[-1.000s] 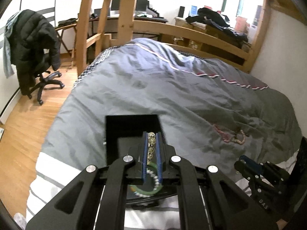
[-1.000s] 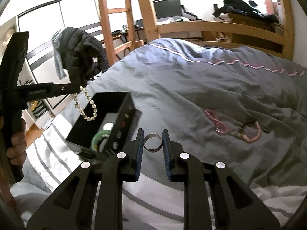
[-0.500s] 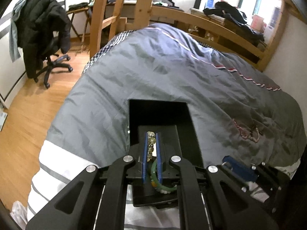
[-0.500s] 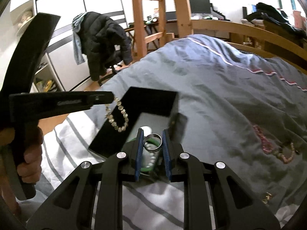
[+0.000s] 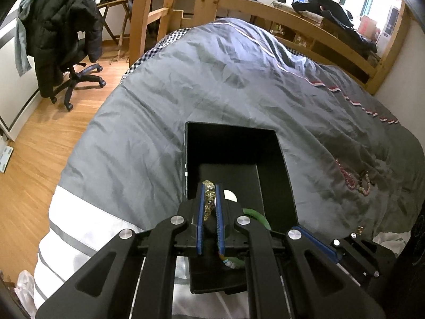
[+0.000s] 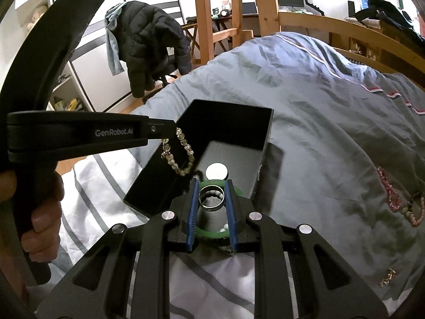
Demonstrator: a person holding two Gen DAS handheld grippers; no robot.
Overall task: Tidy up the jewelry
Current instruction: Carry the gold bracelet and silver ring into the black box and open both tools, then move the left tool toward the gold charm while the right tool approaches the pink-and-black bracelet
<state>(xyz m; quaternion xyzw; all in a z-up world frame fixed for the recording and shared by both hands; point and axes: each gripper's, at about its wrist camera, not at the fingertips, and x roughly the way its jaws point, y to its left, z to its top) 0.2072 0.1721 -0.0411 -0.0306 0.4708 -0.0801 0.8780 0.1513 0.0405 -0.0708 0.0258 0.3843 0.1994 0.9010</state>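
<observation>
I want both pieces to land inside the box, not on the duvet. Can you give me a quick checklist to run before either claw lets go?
1. Left claw grips the beaded bracelet: ok, it hangs from the closed tips.
2. Right claw grips the silver ring: ok, both pads press on it.
3. Ring over the black box: ok, the box interior shows right behind it.
4. Bracelet over the box interior: cannot tell; it dangles near the left wall.
5. Room in the box: ok; a green bangle and a white disc leave bare floor.
6. The claws clear each other: ok.
</observation>
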